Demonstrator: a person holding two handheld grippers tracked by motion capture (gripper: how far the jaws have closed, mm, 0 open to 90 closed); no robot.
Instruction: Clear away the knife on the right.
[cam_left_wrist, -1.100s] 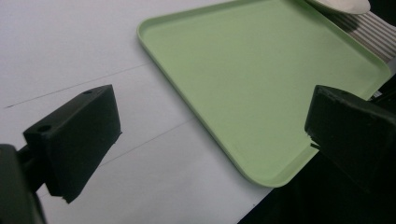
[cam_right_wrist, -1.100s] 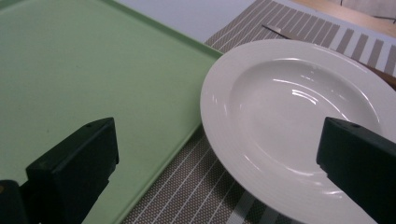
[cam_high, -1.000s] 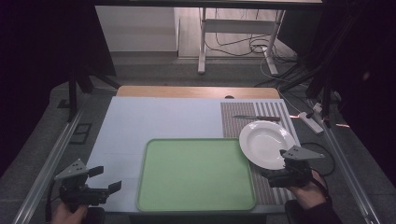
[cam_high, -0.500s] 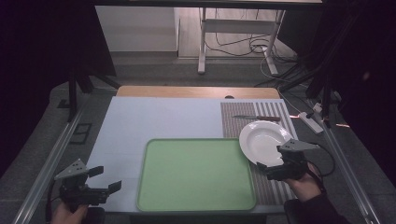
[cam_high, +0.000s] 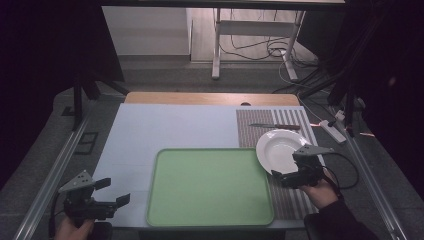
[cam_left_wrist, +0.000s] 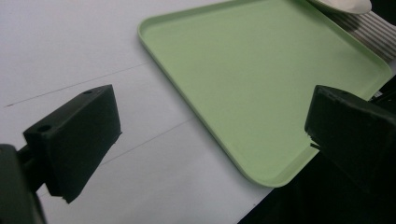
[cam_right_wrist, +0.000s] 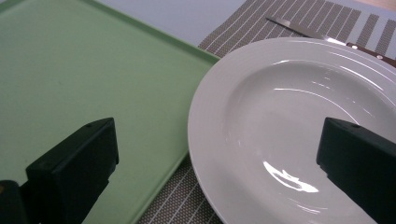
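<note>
Looking down from the high view, we see the white plate (cam_high: 281, 150) lying on the striped placemat (cam_high: 290, 200) at the right of the table, its left rim reaching just over the right edge of the green tray (cam_high: 210, 187). A knife (cam_high: 275, 126) lies on the mat just beyond the plate. Our right gripper (cam_high: 283, 178) sits at the plate's near rim with its jaws spread wide and nothing between them. Our left gripper (cam_high: 107, 192) hovers at the near left corner of the table, well apart from the plate, jaws also wide and empty.

In the left gripper view, the jaws stand far apart over the pale table (cam_left_wrist: 70, 46), with the tray (cam_left_wrist: 261, 79) ahead and the plate's edge (cam_left_wrist: 343, 4) at the far corner.

In the right gripper view, the open jaws frame the plate (cam_right_wrist: 299, 126), whose rim overlaps the tray (cam_right_wrist: 93, 74); the knife (cam_right_wrist: 299, 28) lies beyond it.
</note>
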